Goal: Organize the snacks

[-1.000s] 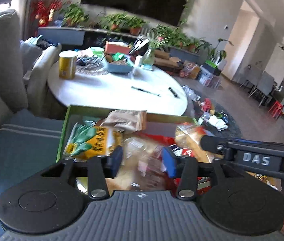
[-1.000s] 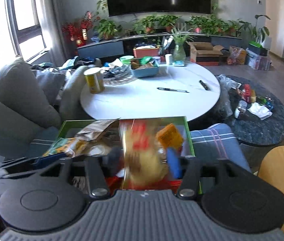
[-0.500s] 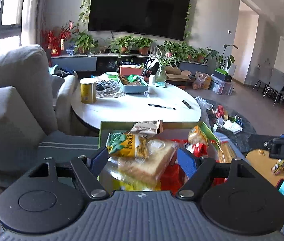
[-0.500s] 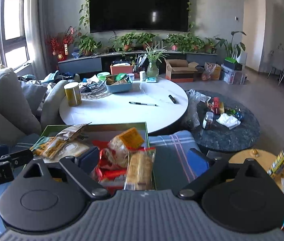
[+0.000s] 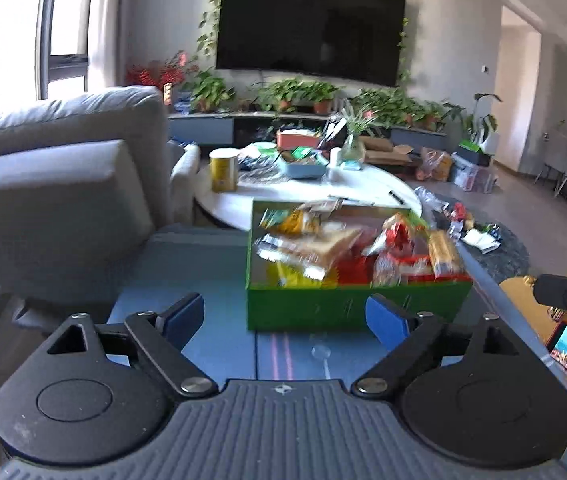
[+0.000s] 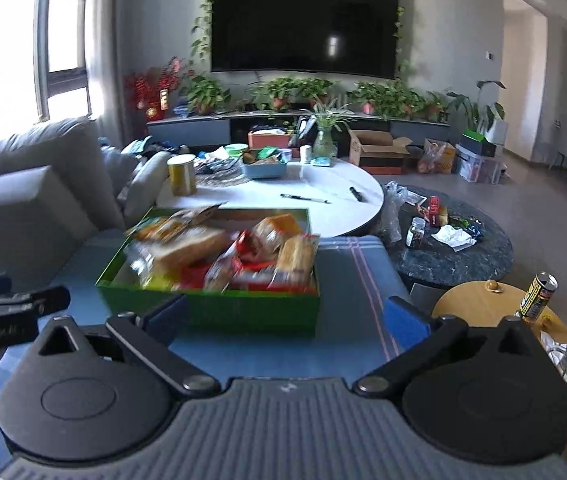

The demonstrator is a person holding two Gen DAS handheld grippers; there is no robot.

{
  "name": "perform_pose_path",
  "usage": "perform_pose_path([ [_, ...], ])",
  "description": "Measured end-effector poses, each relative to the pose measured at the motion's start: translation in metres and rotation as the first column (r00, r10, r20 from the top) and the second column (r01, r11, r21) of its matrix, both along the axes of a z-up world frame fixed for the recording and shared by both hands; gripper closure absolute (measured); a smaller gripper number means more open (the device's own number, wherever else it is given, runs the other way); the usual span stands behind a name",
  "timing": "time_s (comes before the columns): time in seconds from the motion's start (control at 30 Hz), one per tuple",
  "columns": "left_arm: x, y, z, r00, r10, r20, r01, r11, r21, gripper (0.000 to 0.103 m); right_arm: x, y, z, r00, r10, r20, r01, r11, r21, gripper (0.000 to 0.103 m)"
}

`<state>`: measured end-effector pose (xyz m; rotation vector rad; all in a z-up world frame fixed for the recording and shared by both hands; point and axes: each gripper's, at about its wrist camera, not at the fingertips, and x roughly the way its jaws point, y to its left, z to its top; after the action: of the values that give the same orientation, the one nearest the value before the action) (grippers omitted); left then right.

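With their jaws standing wide and nothing between them, those of the left gripper (image 5: 285, 318) having just been opening, both it and the right gripper (image 6: 285, 318) hang short of the green box (image 6: 243, 312) on the blue cushion (image 6: 347, 276). Inside lie crinkly, light snack packets (image 6: 251, 256) and soft bagged bread (image 5: 323, 246), heaped loosely. Likely slippery and crushable; better pinched by a sealed edge.

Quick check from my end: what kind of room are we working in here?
Most likely a home living room. A big wall-mounted TV hangs over a low cabinet lined with potted plants, a grey sofa sits on the left, and a round white coffee table stands behind the green snack box.
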<state>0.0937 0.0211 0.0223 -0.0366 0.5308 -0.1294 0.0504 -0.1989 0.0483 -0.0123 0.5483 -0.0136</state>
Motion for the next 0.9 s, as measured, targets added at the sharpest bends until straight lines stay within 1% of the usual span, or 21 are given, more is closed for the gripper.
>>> perform_pose_path([
  [0.07,-0.012,0.000,-0.002,1.000,-0.001,-0.007,0.001,1.000,0.010,0.016,-0.011,0.001,-0.003,1.000,0.008,-0.001,-0.008,1.000,0.000,0.000],
  [0.23,-0.044,-0.003,-0.004,1.000,0.004,0.016,-0.004,1.000,0.016,0.016,-0.034,0.001,-0.006,1.000,0.020,0.000,-0.020,1.000,0.003,0.000],
  [0.33,-0.055,-0.005,-0.001,1.000,0.003,0.031,-0.004,1.000,0.014,0.016,-0.043,0.000,-0.006,1.000,0.021,0.009,-0.021,1.000,0.011,0.000],
  [0.4,-0.062,-0.008,0.002,0.999,0.007,0.046,-0.008,1.000,0.027,0.016,-0.048,0.000,-0.008,1.000,0.020,0.012,-0.020,1.000,0.017,0.000],
  [0.6,-0.072,-0.015,0.007,0.997,0.003,0.076,-0.005,0.999,0.033,0.016,-0.057,-0.003,-0.008,1.000,0.010,0.025,-0.011,1.000,0.008,0.000],
  [0.7,-0.075,-0.019,0.008,0.995,0.005,0.098,-0.010,0.998,0.055,0.016,-0.061,-0.005,-0.007,0.999,-0.005,0.035,0.005,1.000,0.008,0.000],
  [0.9,-0.076,-0.018,0.010,0.997,-0.003,0.083,0.002,1.000,0.020,0.016,-0.064,-0.008,-0.007,0.999,-0.013,0.038,0.013,1.000,0.012,0.000],
])
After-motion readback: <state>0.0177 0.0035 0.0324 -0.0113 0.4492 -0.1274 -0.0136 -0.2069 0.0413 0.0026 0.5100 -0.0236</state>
